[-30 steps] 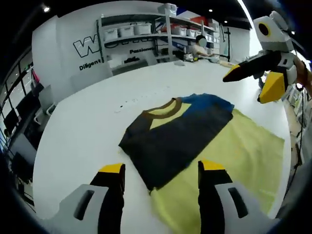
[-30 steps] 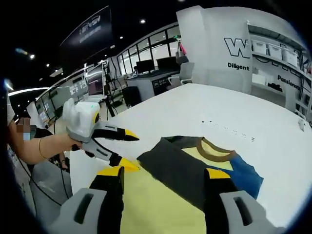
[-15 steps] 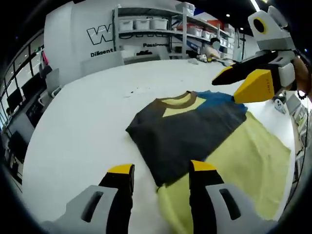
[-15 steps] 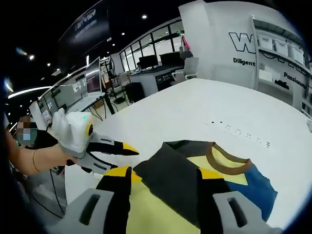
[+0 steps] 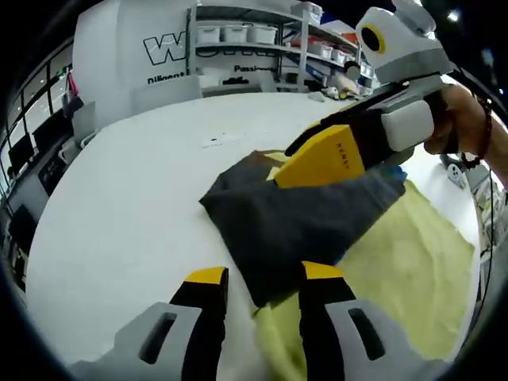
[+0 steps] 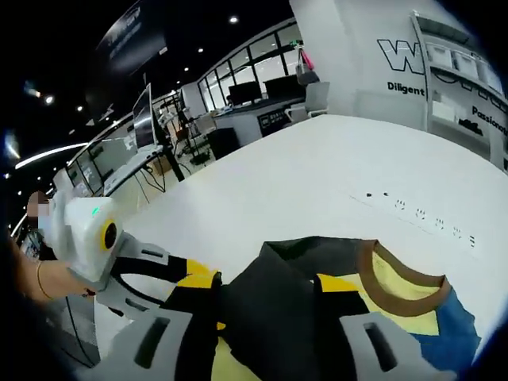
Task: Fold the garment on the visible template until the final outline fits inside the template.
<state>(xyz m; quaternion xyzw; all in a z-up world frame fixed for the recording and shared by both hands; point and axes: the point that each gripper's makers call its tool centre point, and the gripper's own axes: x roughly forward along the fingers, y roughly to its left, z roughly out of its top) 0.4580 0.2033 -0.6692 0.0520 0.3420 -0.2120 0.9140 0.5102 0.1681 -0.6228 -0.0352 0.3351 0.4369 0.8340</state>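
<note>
Left gripper view has the shirt (image 5: pixel 294 226), dark grey and folded, lying on the white tabletop (image 5: pixel 119 198) partly over the yellow template (image 5: pixel 405 270), with one dark corner hanging off the template's near edge toward the left tool (image 5: pixel 258 276). That tool's jaws stand parted just short of this corner, holding nothing. The right tool (image 5: pixel 317 155) reaches in from the right, low over the shirt's collar end; whether it pinches cloth there I cannot tell.

Right gripper view looks down past the right tool (image 6: pixel 266 295), jaws apart with dark fabric between them, toward the brown collar (image 6: pixel 397 278) and a blue patch (image 6: pixel 456 333); the left tool (image 6: pixel 178 274) sits at the left by the shirt's edge.

Risks, as I judge them: the two tools are close together over one small piece of cloth, so they could knock together. A grip through both layers would drag the whole fold sideways instead of turning the edge in. A pull on the shirt could also wrinkle or shift the template beneath it.
</note>
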